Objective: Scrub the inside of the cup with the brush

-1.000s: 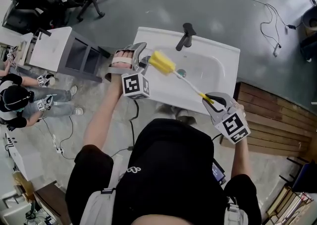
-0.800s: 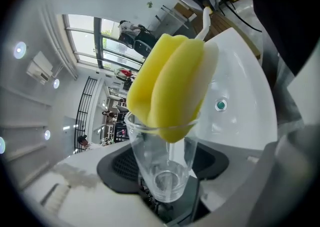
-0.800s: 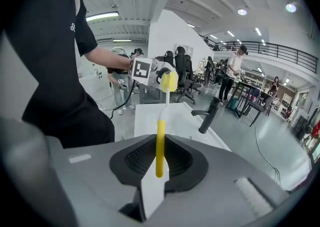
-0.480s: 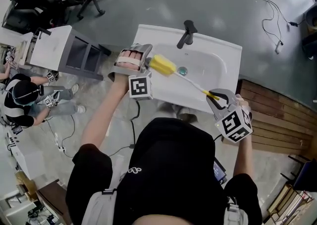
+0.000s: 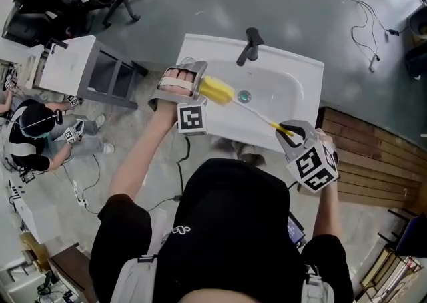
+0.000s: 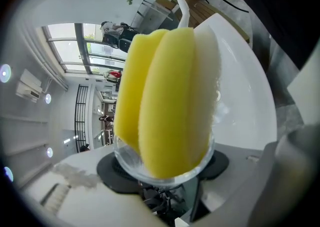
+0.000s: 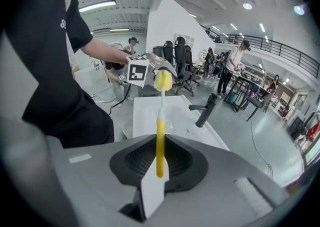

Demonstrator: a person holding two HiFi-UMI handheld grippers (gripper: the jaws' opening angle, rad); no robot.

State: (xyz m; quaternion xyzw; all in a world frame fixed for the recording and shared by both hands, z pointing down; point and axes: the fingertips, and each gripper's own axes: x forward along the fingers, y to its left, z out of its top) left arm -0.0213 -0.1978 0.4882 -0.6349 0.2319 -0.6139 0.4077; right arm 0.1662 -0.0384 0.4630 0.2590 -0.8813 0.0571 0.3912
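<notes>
"Over the white sink (image 5: 293, 78), which step of the job is this?"

"Scrubbing, by the look of it, or the very start of it. A person stands at the basin with a tool in each hand. The left gripper (image 5: 189, 81) is closed on a clear cup (image 6: 125, 158), its pads pressed against the glass on either side. The yellow sponge head (image 6: 165, 101) of the brush fills the cup's mouth, seen through the clear wall."

"And the other hand?"

"The right gripper (image 5: 293, 133) is clamped narrow on the yellow end of the brush handle (image 7: 160, 141). The thin shaft runs from there across the basin to the cup, which is held above the sink's left rim, well clear of the black tap (image 5: 250, 47)."

"How deep is the sponge?"

"Hard to say. The left gripper view shows its end inside the glass, but most of its length stands outside the rim. I cannot tell whether it touches the bottom."

"So what does the next move call for?"

"My reading is that the sponge has to go further in, then be turned or worked back and forth against the wall. The left hand needs to keep the cup steady and lined up with the shaft. The shaft is long and slender, so a push off the cup's axis could bend it or lever the glass out of the pads."

"Any water running?"

"None that shows."
</notes>
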